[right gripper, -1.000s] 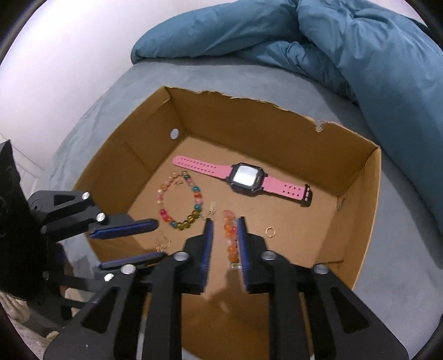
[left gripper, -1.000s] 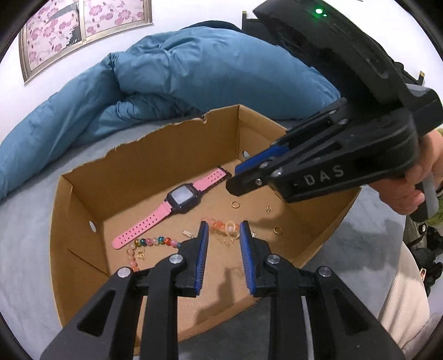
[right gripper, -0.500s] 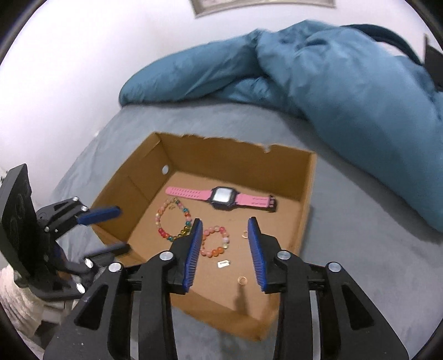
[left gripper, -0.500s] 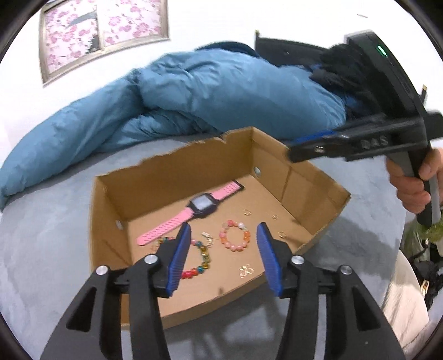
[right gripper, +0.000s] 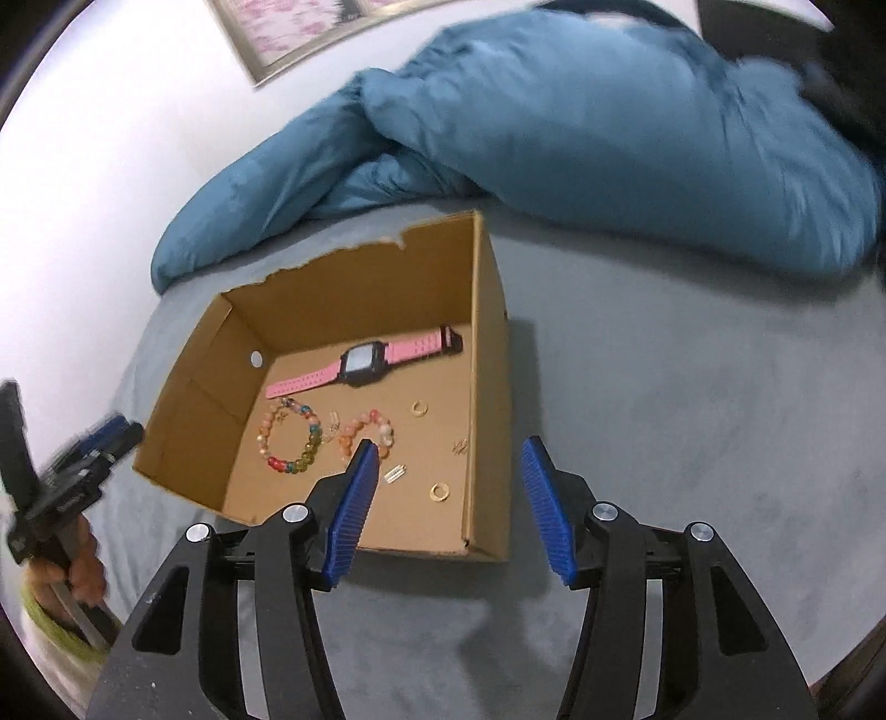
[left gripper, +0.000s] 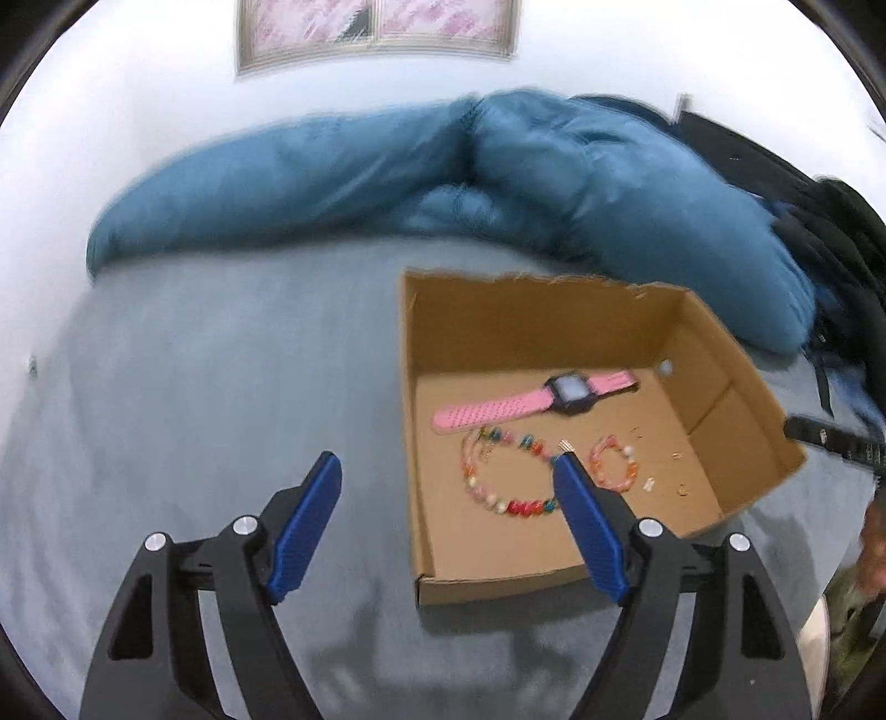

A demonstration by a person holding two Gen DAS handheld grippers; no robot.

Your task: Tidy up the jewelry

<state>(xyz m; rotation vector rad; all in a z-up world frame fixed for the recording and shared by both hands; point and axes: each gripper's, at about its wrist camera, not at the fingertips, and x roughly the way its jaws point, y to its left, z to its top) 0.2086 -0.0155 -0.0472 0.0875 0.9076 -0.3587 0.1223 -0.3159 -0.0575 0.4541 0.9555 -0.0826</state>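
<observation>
My left gripper point(left gripper: 446, 471) hangs above the grey bed cover point(left gripper: 221, 387), jaws wide apart and just been opening, nothing between the blue pads point(left gripper: 304, 526); its right finger overlaps the near left part of the cardboard box point(left gripper: 412, 443) in view. My right gripper point(right gripper: 451, 459) likewise stands apart, jaws just been opening, nothing gripped; the box's right wall point(right gripper: 487, 387) shows in the gap between its fingers. Box sits open-topped on the bed cover, all jewelry lying loose on its floor. Nearest items: a gold ring point(right gripper: 439, 491) and a small pale clasp-like piece point(right gripper: 396, 473), then tiny gold earrings point(right gripper: 459, 446), too small to resolve. Mid-floor: multicoloured bead bracelet point(right gripper: 290, 437) at left, orange-pink bead bracelet point(right gripper: 368, 429) just beside it, not clearly touching. A second gold ring point(right gripper: 420, 408) lies beyond. Farthest in the box: pink watch point(right gripper: 362, 363), strap flat, dark face up, near the back wall. Behind the box, a rumpled blue duvet point(right gripper: 581, 127); on the wall, a framed floral picture point(left gripper: 376, 27). At the right-wrist view's left edge, my left hand point(right gripper: 83, 565), blurred, holds the other tool
</observation>
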